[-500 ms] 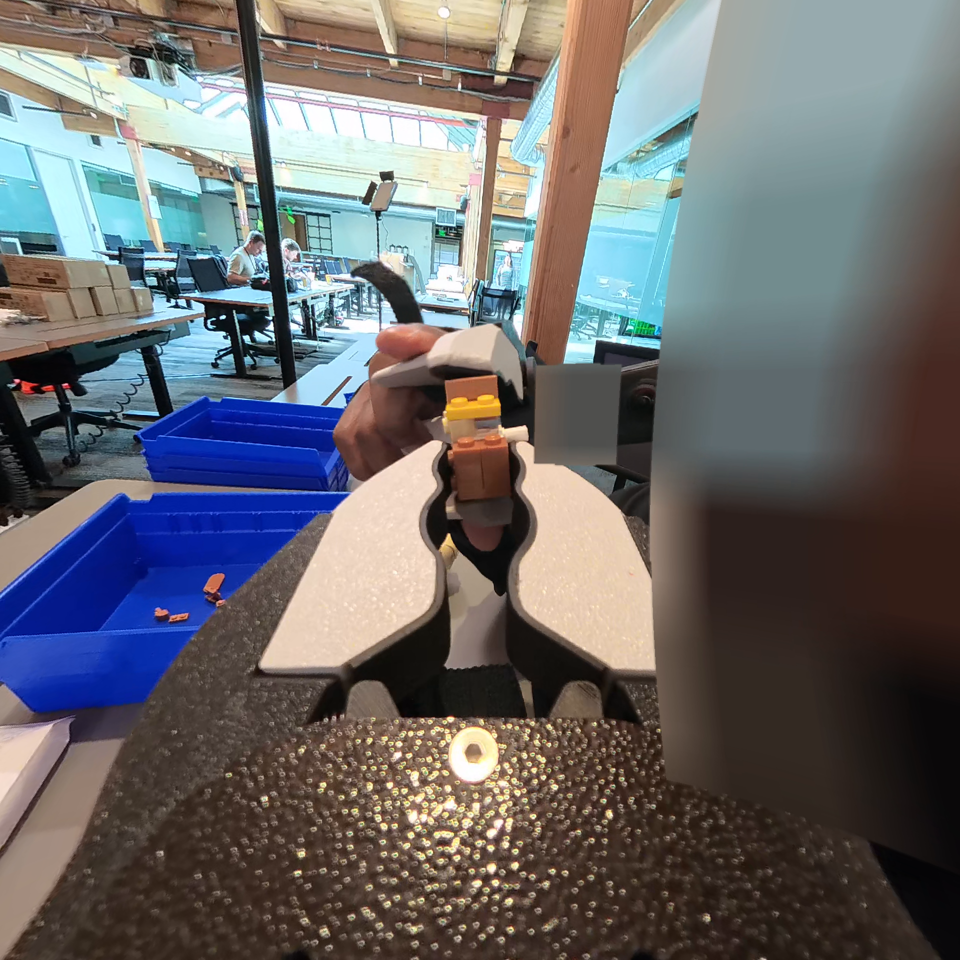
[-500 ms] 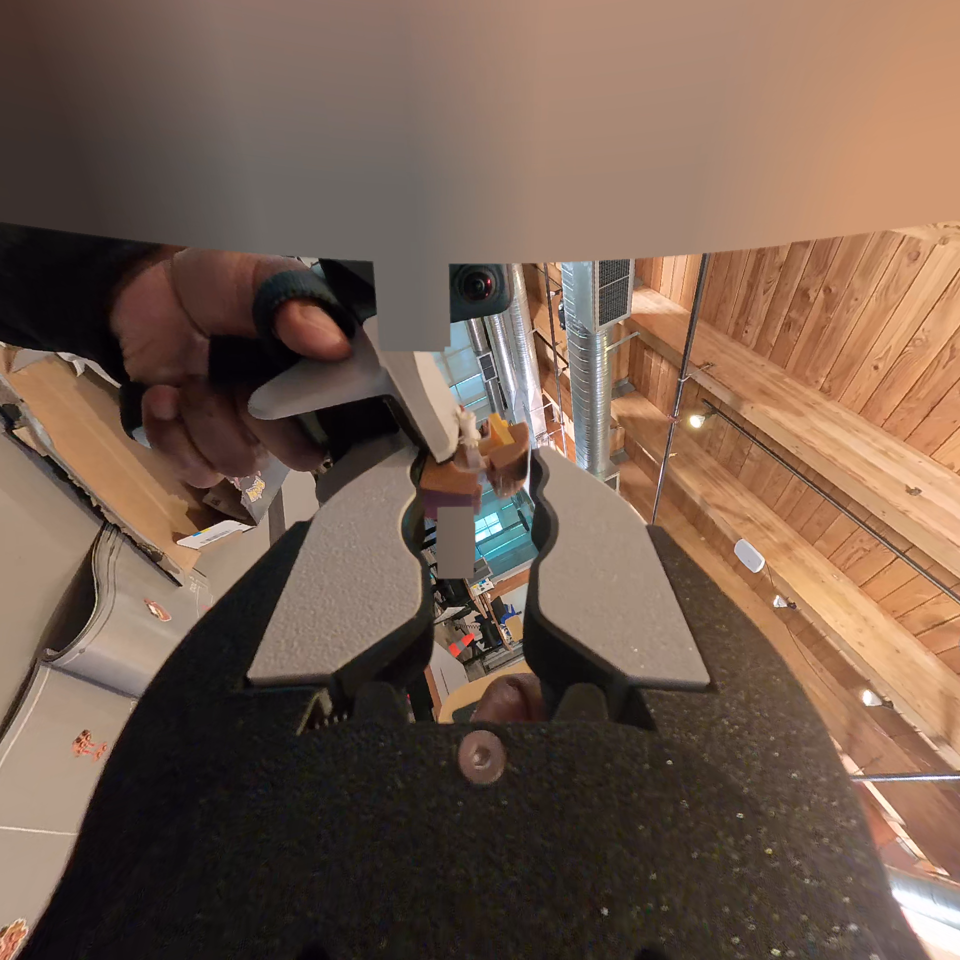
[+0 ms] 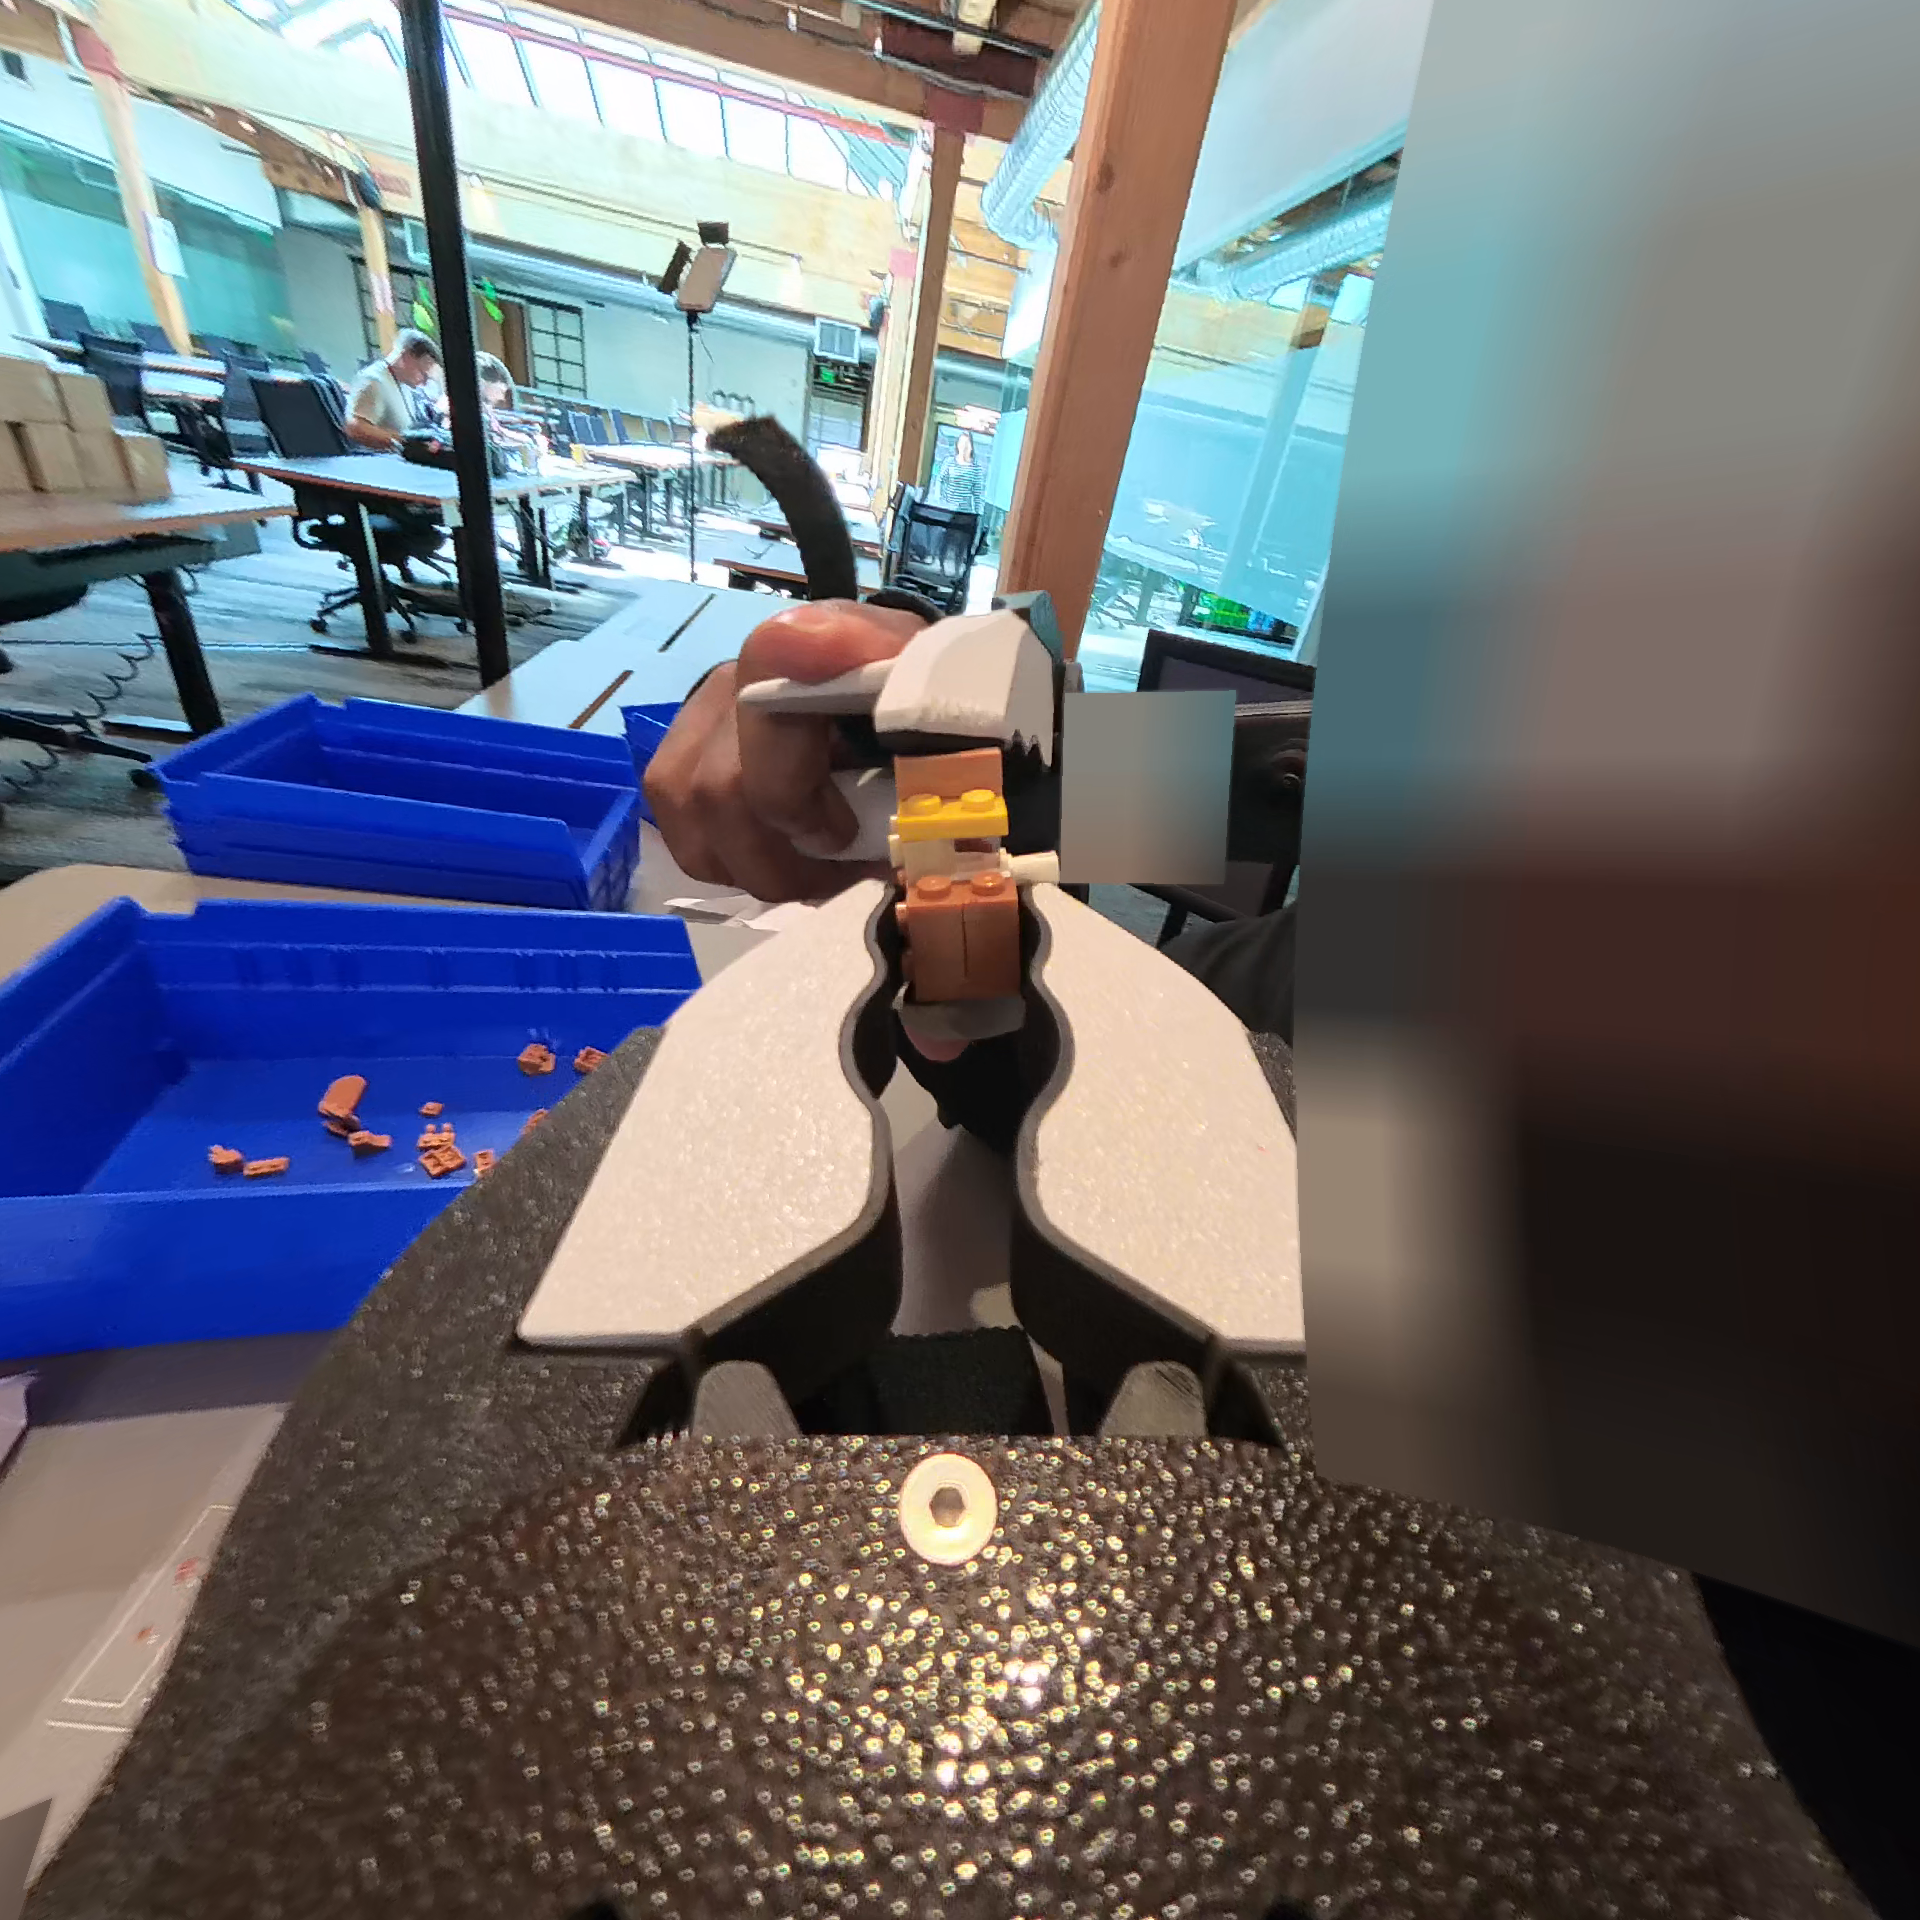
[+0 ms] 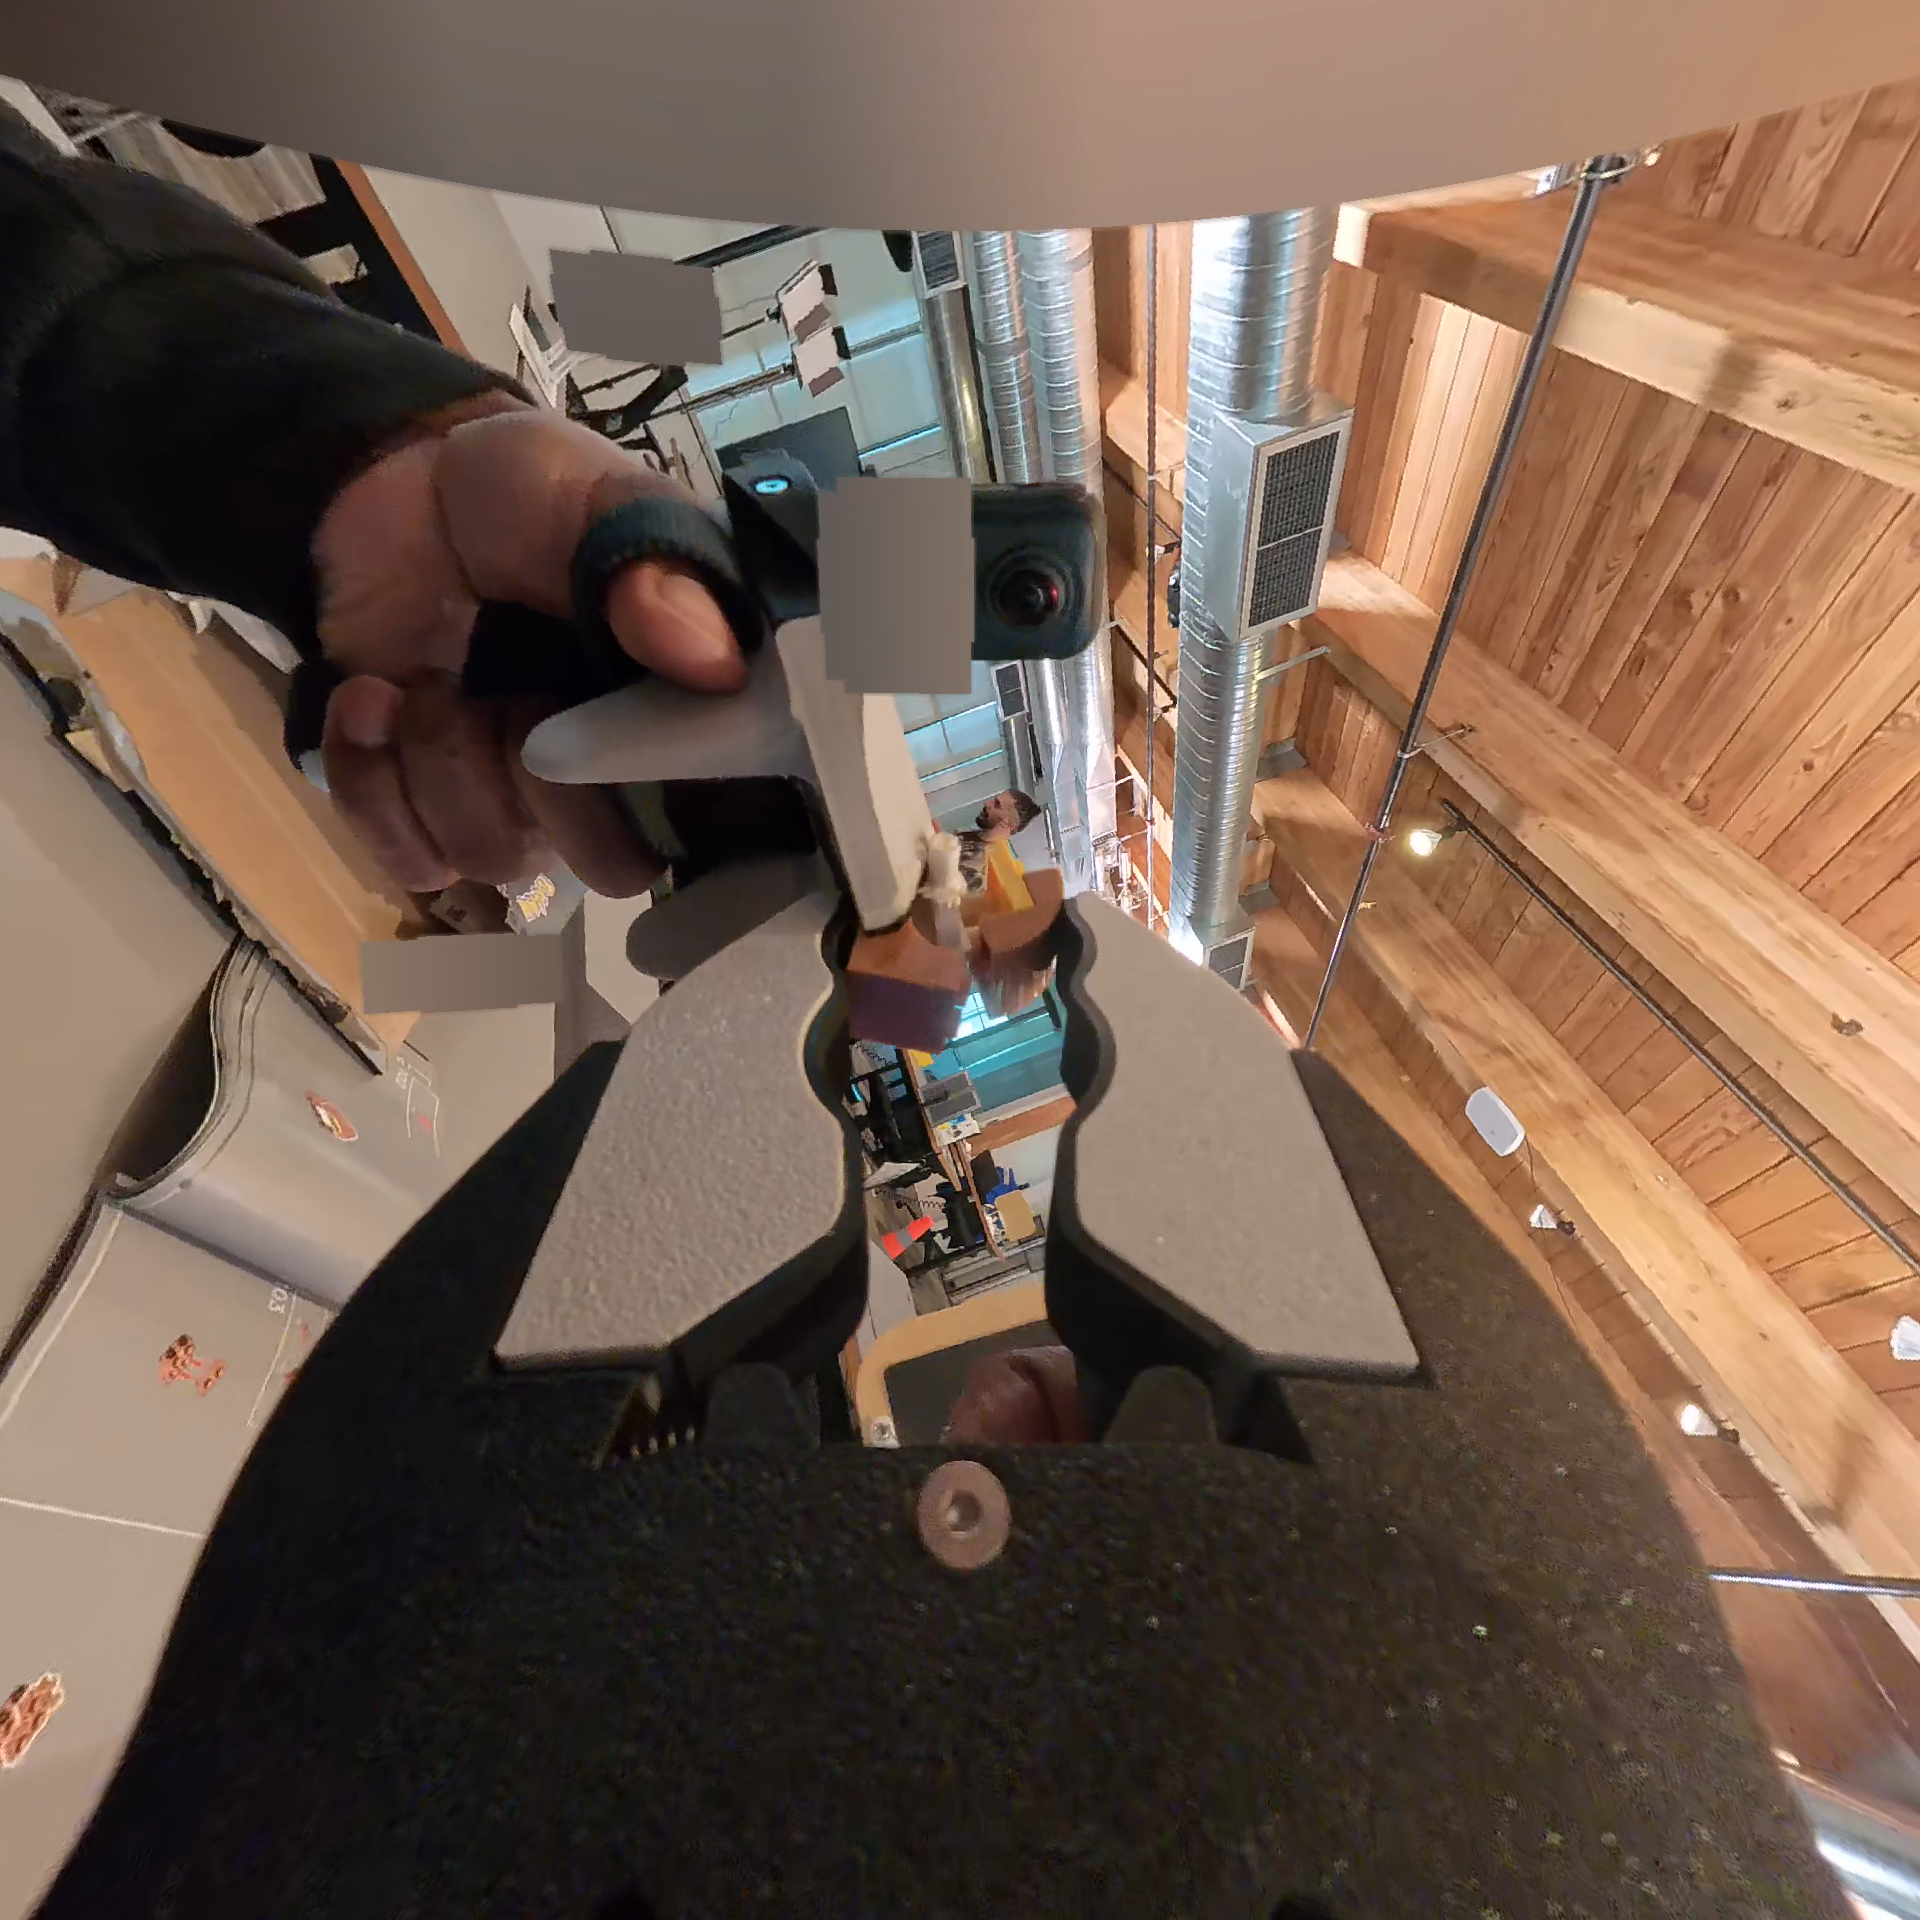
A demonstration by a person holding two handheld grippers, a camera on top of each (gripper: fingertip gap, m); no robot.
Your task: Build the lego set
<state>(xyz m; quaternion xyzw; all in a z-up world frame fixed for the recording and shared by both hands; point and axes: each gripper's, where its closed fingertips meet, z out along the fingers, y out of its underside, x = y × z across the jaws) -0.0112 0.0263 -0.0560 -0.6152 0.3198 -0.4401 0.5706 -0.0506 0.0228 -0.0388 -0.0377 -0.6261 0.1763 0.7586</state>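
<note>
A small brick figure of brown blocks, a yellow plate and white pieces is held up in the air between both grippers. My left gripper is shut on its lower brown block from the sides. My right gripper shows in the left wrist view with one finger on the figure's top and the other under its bottom. In the right wrist view the figure sits between the right gripper's fingertips, and brown blocks touch both pads. A left finger reaches in from above.
A blue bin with several loose brown pieces stands at the left. Stacked blue bins lie behind it. A wooden post and a black pole stand beyond. The grey table carries loose brown pieces. My left and right fingertips are right by each other.
Both grippers have kept their hold on the figure. The left wrist view has tilted down a little, so more of the bin's floor shows. The right wrist view has turned slightly.
</note>
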